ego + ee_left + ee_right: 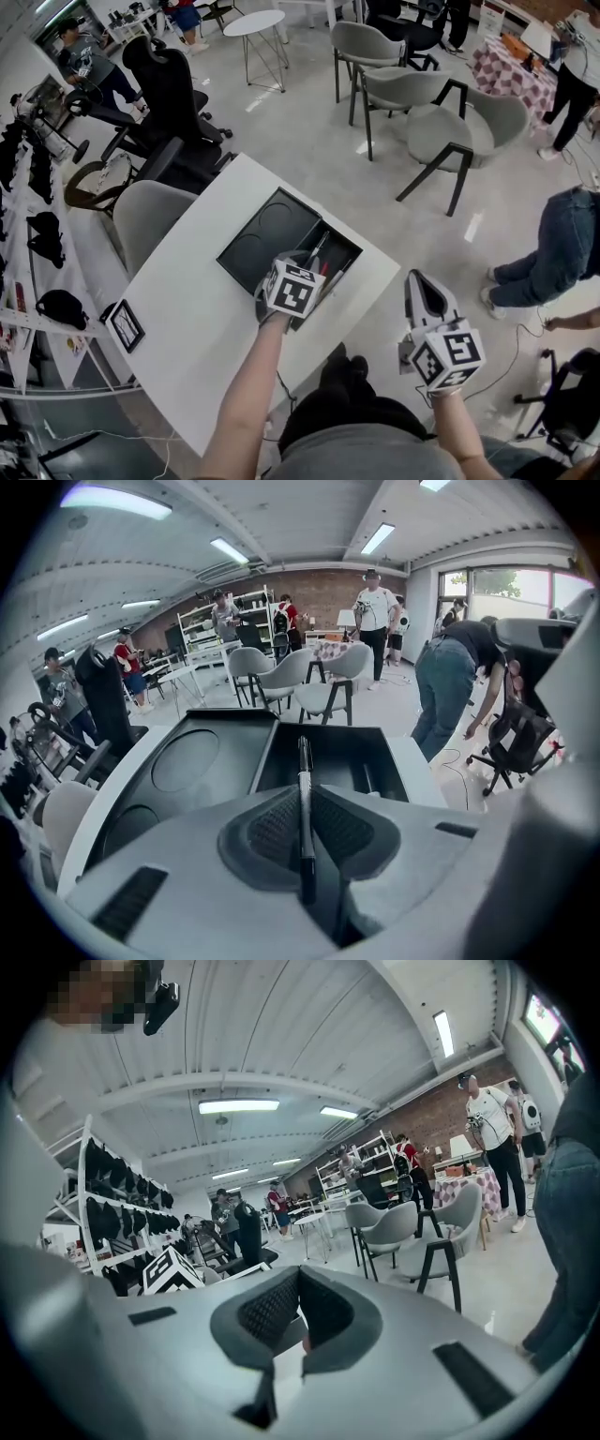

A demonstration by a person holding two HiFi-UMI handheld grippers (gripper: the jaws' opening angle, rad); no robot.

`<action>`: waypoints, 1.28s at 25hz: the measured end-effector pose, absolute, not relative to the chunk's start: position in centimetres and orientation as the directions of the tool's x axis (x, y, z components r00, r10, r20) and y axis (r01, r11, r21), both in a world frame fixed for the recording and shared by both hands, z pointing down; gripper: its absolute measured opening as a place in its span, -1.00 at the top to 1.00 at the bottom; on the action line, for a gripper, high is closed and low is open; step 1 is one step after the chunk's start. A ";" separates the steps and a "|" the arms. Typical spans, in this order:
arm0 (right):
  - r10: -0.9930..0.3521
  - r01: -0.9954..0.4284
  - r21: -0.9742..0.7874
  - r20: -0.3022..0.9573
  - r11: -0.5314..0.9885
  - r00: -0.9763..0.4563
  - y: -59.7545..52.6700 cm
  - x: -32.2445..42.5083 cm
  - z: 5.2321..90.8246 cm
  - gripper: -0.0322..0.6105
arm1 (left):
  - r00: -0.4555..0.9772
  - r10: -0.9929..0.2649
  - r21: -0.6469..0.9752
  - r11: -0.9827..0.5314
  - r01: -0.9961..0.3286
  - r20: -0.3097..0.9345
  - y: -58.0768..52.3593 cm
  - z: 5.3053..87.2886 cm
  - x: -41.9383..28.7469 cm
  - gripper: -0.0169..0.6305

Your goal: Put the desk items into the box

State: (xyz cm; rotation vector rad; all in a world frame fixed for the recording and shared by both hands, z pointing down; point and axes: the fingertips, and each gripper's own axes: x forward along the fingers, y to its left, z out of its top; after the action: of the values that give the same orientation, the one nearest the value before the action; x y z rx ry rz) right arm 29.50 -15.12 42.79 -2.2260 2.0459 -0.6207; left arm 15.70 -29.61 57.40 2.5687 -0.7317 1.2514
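Pinching slim black pen (303, 761), left hand-held gripper (305, 803) hovers over right compartment of black plastic box (211, 761) on white counter (197, 319); right hand-held gripper (298, 1283) pressed together, empty, right of counter.

A grey top (375, 455) is being worn. A cube (292, 289) with black-and-white square markers is being carried on the left gripper (314, 261), and another on the right gripper (419, 281). Both are being encased in pale grey shells (169, 855), with dark, ribbed pads (272, 827) lining the jaws.
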 end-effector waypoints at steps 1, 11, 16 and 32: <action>-0.966 -0.944 -0.307 0.254 -0.121 0.041 -15.1 29.5 42.9 0.89 | 0.514 -0.345 -0.042 -0.858 -0.511 0.785 -29.6 57.6 15.7 0.81; -0.963 -0.943 -0.311 0.267 -0.122 0.036 -15.2 29.3 43.4 0.89 | 0.476 -0.340 -0.043 -0.846 -0.532 0.811 -29.6 58.9 15.9 0.81; -0.963 -0.942 -0.313 0.268 -0.118 0.032 -15.4 29.3 43.5 0.89 | 0.449 -0.328 -0.043 -0.843 -0.537 0.832 -29.5 60.0 15.9 0.81; -0.956 -0.941 -0.314 0.292 -0.124 0.028 -15.0 29.4 44.1 0.89 | 0.408 -0.307 -0.046 -0.842 -0.537 0.860 -29.0 61.8 15.7 0.81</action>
State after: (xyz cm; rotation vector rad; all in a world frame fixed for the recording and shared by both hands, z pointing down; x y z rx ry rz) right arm 29.38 -15.03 44.11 -2.2285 2.0567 -0.6814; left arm 15.69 -29.02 61.80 2.4271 -0.7428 1.4064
